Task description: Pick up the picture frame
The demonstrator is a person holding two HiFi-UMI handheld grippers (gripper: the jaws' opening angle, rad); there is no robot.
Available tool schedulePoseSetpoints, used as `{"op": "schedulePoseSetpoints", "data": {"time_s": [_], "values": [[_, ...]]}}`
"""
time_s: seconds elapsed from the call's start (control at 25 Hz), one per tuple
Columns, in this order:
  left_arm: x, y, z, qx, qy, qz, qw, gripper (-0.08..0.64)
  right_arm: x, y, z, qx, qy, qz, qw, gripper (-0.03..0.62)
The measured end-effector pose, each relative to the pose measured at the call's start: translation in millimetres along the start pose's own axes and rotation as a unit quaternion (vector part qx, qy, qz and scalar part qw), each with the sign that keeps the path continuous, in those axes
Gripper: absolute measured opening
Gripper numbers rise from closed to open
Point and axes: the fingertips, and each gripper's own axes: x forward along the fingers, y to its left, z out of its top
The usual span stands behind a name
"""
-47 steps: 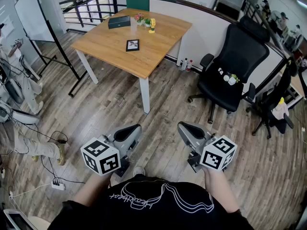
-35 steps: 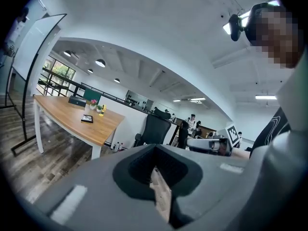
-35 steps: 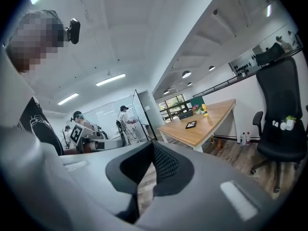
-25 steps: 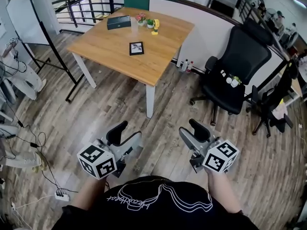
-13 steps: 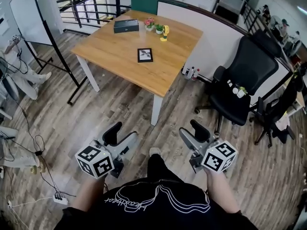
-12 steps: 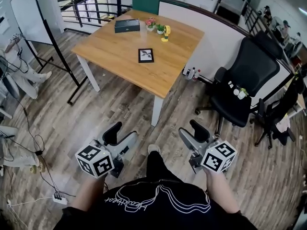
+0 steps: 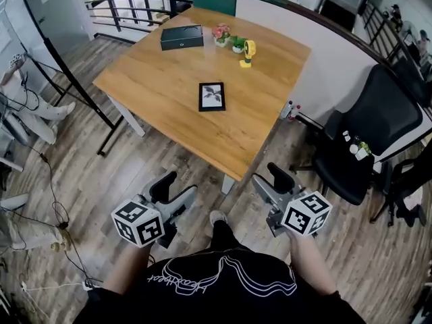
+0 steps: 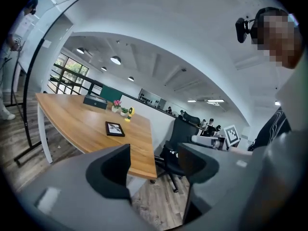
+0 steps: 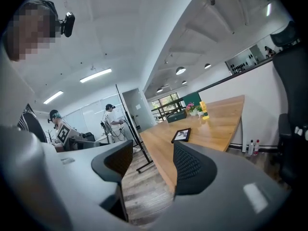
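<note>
A small black picture frame (image 7: 212, 96) lies flat near the middle of the wooden table (image 7: 155, 86); it also shows as the frame (image 8: 114, 128) and the frame (image 9: 181, 134) in the gripper views. My left gripper (image 7: 177, 187) and right gripper (image 7: 270, 179) are held low, in front of the table's near edge and well short of the frame. Both stand open with nothing between the jaws. The left gripper (image 8: 154, 160) and right gripper (image 9: 153, 160) look toward the table over bare floor.
A black box (image 7: 181, 37), small potted plants (image 7: 229, 38) and a yellow object (image 7: 248, 50) stand at the table's far side. A black office chair (image 7: 374, 137) is at the right, a whiteboard stand (image 7: 64, 66) at the left, a railing behind. A person (image 9: 112, 121) stands far off.
The person has walked toward the table, so the table and frame sit nearer and lower in view. The left gripper's jaws, close together 1.9 s ago, have opened.
</note>
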Motion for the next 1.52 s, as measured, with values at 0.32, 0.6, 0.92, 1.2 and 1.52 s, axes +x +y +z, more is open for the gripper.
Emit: {"op": "schedulePoseSetpoints", "data": {"time_s": [0.32, 0.6, 0.92, 1.2, 1.52], "values": [[104, 83, 52, 0.025, 0.043, 0.017, 0.9986, 0.299, 112, -83, 31, 0.007, 0.056, 0.001, 0.998, 0.268], [134, 149, 66, -0.001, 0.069, 0.034, 0.997, 0.299, 198, -120, 36, 0.028, 0.1, -0.015, 0.994, 0.255], [168, 227, 93, -0.003, 0.101, 0.011, 0.9948, 0.295, 286, -171, 28, 0.023, 0.148, -0.102, 0.983, 0.252], [190, 283, 104, -0.005, 0.132, -0.011, 0.9912, 0.293, 348, -200, 3, -0.002, 0.21, -0.156, 0.965, 0.246], [204, 330, 108, -0.001, 0.154, -0.027, 0.9878, 0.287, 374, -226, -18, 0.014, 0.235, -0.205, 0.95, 0.204]]}}
